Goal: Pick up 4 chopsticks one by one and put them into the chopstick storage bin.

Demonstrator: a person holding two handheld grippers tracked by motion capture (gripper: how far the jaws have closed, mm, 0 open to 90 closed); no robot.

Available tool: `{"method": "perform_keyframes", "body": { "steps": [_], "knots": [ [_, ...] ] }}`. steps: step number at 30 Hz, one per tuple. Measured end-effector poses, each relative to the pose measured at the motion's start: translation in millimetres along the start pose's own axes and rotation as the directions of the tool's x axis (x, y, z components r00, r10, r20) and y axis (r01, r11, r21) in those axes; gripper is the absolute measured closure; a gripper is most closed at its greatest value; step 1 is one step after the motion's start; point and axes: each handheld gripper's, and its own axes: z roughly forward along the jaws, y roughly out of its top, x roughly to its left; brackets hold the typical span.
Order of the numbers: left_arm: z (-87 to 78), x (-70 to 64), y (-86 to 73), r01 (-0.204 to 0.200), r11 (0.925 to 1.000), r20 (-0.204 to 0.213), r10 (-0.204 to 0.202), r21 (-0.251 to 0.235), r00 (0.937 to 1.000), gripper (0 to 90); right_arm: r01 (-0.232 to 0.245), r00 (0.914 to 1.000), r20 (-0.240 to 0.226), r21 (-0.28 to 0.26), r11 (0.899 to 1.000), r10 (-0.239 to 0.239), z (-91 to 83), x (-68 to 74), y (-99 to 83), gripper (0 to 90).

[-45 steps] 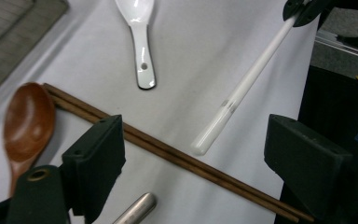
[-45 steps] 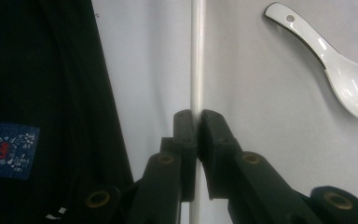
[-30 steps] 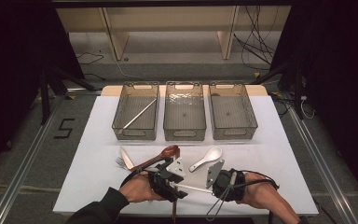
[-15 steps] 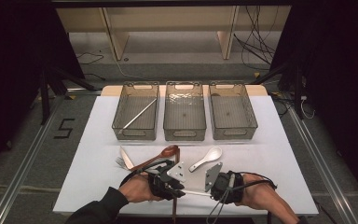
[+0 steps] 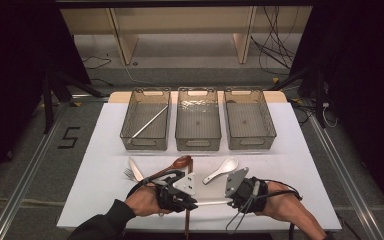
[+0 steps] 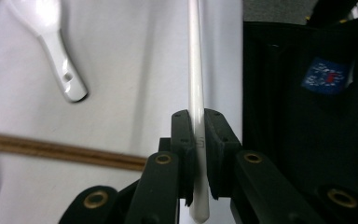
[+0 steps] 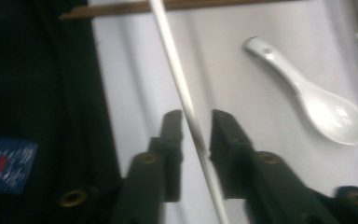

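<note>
The left tool (image 6: 196, 140) pinched one end of a white chopstick (image 6: 195, 65); the right tool (image 7: 196, 135) stood spread around its other end, jaws not yet pressed in. The chopstick lay level at 6 o'clock on the counter (image 5: 305, 165). Recommended: close the right tool squarely before releasing. At 12 o'clock waited three bins (image 5: 198, 120), one holding a matching stick (image 5: 147, 122).

Bare cloth (image 5: 305, 165) right of the white spoon (image 5: 222, 170); three bins (image 5: 198, 120) beyond.
</note>
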Motion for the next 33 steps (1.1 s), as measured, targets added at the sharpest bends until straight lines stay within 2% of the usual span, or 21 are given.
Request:
{"method": "perform_keyframes", "body": {
  "steps": [4,6,8,9,10,12,13,15,18,22,24,26,28,30,31,33],
  "knots": [
    [-7.1,7.8,-3.6,0.059,0.9982,-0.034,-0.059,-0.010,0.9977,82.8,-0.074,0.9947,0.065,-0.080,0.994,0.079,-10.1,-6.4,-2.2,58.1],
    [-11.3,11.9,-5.7,0.091,0.9955,-0.049,-0.093,-0.026,0.9945,82.8,-0.096,0.9879,0.109,-0.126,0.987,0.110,-11.9,-7.4,-3.6,52.6],
    [-16.2,15.6,-7.7,0.123,0.9916,-0.068,-0.126,-0.041,0.9898,82.7,-0.121,0.9840,0.111,-0.157,0.980,0.139,-14.5,-6.6,-5.8,46.1],
    [-18.5,17.3,-8.8,0.140,0.9891,-0.081,-0.143,-0.046,0.9863,82.8,-0.136,0.9770,0.138,-0.189,0.973,0.163,-14.8,-6.8,-6.2,44.2],
    [-21.1,18.9,-10.1,0.149,0.9876,-0.097,-0.153,-0.049,0.9835,82.8,-0.162,0.9719,0.136,-0.205,0.965,0.192,-16.2,-6.6,-6.9,42.4],
    [-25.3,21.9,-13.0,0.177,0.9821,-0.118,-0.184,-0.063,0.9758,82.8,-0.163,0.9686,0.148,-0.230,0.960,0.200,-19.0,-8.7,-10.2,41.5],
    [-26.9,22.7,-14.3,0.192,0.9786,-0.132,-0.201,-0.073,0.9708,82.8,-0.186,0.9609,0.158,-0.241,0.953,0.227,-19.5,-7.8,-11.2,40.1],
    [-30.9,25.4,-16.9,0.221,0.9715,-0.152,-0.232,-0.085,0.9608,82.8,-0.208,0.9566,0.151,-0.245,0.947,0.249,-19.6,-8.5,-14.5,36.1],
    [-37.1,30.4,-20.3,0.262,0.9577,-0.178,-0.280,-0.120,0.9432,82.7,-0.262,0.9412,0.136,-0.286,0.922,0.309,-17.7,-9.4,-20.0,32.4],
    [-43.8,34.6,-23.6,0.309,0.9337,-0.203,-0.343,-0.182,0.9174,82.7,-0.332,0.9156,0.095,-0.369,0.868,0.391,-15.9,-11.4,-30.3,29.3],
    [-47.0,36.7,-24.9,0.318,0.9306,-0.217,-0.353,-0.182,0.9100,82.7,-0.355,0.9052,0.080,-0.398,0.846,0.417,-16.1,-11.9,-35.1,29.0],
    [-49.2,38.8,-26.2,0.337,0.9204,-0.220,-0.377,-0.199,0.8998,82.7,-0.372,0.8957,0.072,-0.419,0.828,0.439,-17.5,-12.8,-38.9,28.4],
    [-51.6,41.1,-27.6,0.351,0.9124,-0.227,-0.395,-0.211,0.8903,82.7,-0.392,0.8835,0.062,-0.444,0.805,0.464,-18.9,-13.8,-42.7,27.5],
    [-54.6,44.0,-28.9,0.361,0.9049,-0.235,-0.410,-0.225,0.8811,82.8,-0.404,0.8770,0.057,-0.449,0.797,0.477,-19.1,-15.0,-46.3,26.5],
    [-56.0,45.3,-29.7,0.372,0.8977,-0.238,-0.424,-0.237,0.8737,82.7,-0.412,0.8716,0.059,-0.451,0.792,0.487,-18.9,-15.0,-47.9,26.3],
    [-59.5,48.9,-31.9,0.382,0.8916,-0.248,-0.438,-0.243,0.8642,82.8,-0.424,0.8664,0.050,-0.451,0.785,0.497,-18.5,-15.6,-51.0,25.2]
  ]
}}
